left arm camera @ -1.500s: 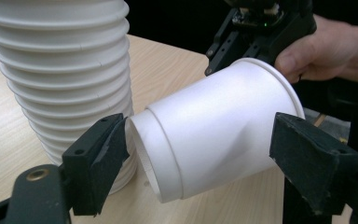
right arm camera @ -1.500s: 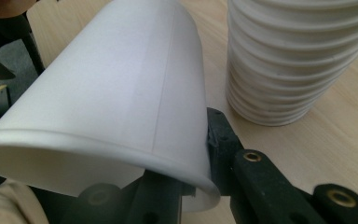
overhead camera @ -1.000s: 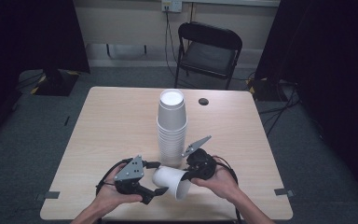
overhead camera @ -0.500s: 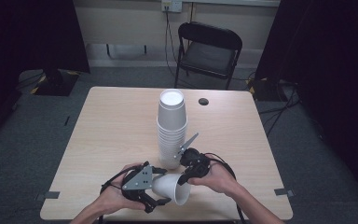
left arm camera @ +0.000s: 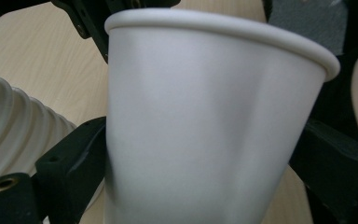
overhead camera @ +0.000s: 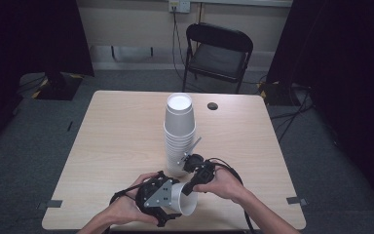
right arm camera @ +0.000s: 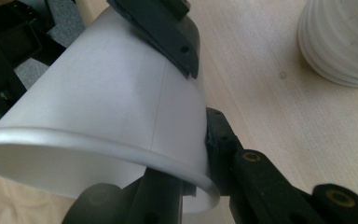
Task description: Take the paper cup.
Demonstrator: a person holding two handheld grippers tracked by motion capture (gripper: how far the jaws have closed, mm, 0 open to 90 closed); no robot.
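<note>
Near the table's point(overhead camera: 102, 146) front edge, you hold one white cup point(overhead camera: 182, 199) on its side between both hands. Your left gripper point(overhead camera: 168, 209) clamps the cup's body across its width, denting the wall slightly, which steadies it. Your right gripper point(overhead camera: 190, 187) is closed on the rim, one jaw inside, likely to hand it over. Both the cup and the stack point(overhead camera: 179, 131) behind it look empty

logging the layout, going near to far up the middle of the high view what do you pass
single white paper cup held between both grippers → tall stack of white paper cups → small dark round thing on the table → black folding chair → wall outlet
</note>
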